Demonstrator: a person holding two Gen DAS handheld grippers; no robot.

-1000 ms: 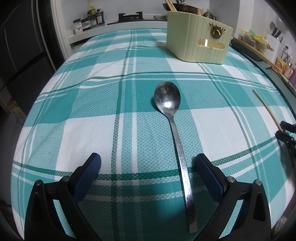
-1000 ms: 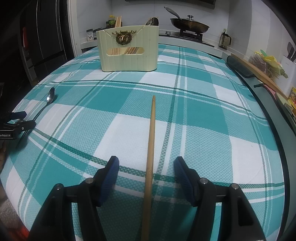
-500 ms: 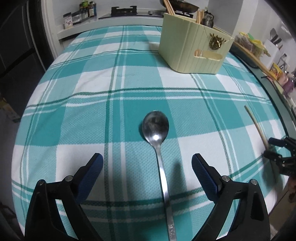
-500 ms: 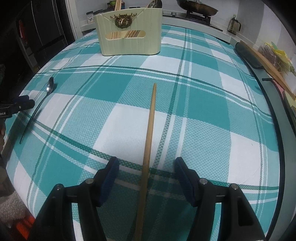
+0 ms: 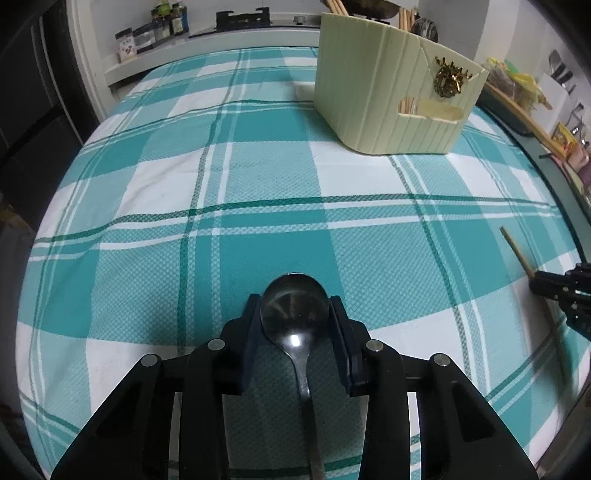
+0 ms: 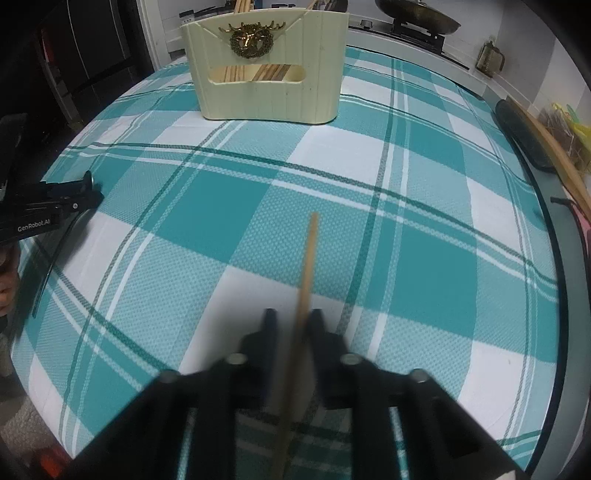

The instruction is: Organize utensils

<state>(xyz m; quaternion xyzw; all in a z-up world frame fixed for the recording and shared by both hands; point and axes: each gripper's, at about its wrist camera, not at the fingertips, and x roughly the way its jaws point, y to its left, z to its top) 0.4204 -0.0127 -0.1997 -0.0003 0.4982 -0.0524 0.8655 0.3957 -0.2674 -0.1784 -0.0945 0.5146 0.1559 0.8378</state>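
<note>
The only text that can be read is "GenRobot.AI", in small pale letters on the black body of the left gripper point(image 6: 86, 190), seen at the left edge of the right wrist view, over the left edge of the table point(image 6: 424, 206). The labels on the jars point(image 5: 127, 46) and bottles point(image 5: 170, 22) on the counter beyond the far edge of the table are too small to read. A packet point(image 5: 563, 138) on the shelf past the right edge bears print that cannot be made out.
</note>
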